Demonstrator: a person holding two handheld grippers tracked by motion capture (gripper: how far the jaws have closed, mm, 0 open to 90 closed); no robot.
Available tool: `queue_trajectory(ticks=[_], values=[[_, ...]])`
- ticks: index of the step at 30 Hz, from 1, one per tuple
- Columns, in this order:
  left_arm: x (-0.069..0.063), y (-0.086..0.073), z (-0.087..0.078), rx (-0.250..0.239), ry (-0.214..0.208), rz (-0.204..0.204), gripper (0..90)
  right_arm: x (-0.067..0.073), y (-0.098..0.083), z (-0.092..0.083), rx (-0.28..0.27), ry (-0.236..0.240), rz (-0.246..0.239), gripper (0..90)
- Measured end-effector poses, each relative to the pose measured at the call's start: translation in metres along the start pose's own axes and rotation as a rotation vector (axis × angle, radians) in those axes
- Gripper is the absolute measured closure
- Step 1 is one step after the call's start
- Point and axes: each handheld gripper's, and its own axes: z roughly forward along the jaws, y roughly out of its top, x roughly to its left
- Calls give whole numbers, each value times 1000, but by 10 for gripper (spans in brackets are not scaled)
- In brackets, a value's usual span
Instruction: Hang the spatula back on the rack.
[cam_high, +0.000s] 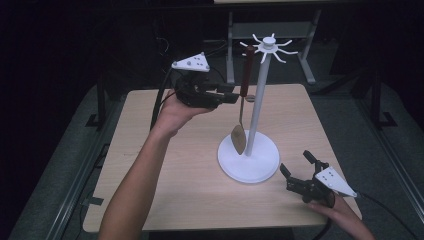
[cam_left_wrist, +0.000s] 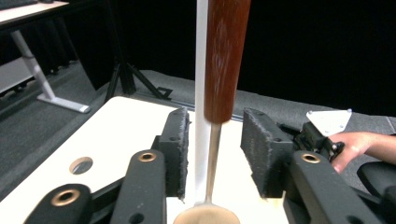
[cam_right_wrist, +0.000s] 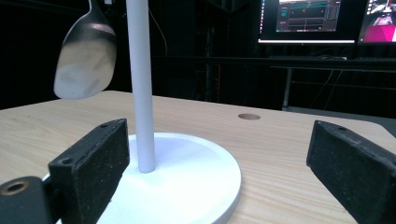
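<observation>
Hanging from one hook of the white stand (cam_high: 256, 100), the spoon (cam_high: 241, 107) with its reddish-brown wooden handle dangles beside the pole, its bowl just above the round base. We hold our left gripper (cam_high: 231, 97) raised and level, pointing at the handle. In the left gripper view the spoon (cam_left_wrist: 219, 93) stands between the 2 black pads (cam_left_wrist: 261, 154), with a clear gap on either side, so the jaws are parted about halfway and grip nothing; the metal stem runs down between them and the pole rises right behind it.

We rest our right gripper (cam_high: 299, 170) low at the near right part of the table (cam_high: 165, 165), just beside the stand's base. Its jaws stand wide apart and hold nothing. In the right gripper view the base (cam_right_wrist: 187, 182) lies on the wood between the 2 pads, the left pad close against its rim, and the spoon's bowl (cam_right_wrist: 84, 58) hangs at the upper left, near the pole.
</observation>
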Motion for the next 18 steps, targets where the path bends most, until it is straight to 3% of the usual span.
queue_trajectory(ticks=[8, 12, 18], values=[[-2, -20, -20, 29, 44, -30, 486, 0, 0, 0, -1, 0, 2, 55], [-2, -34, -30, 51, 79, -38, 455, 0, 0, 0, -1, 0, 2, 55], [-2, -62, -44, 79, 129, -82, 401, 0, 0, 0, -2, -1, 2, 55]])
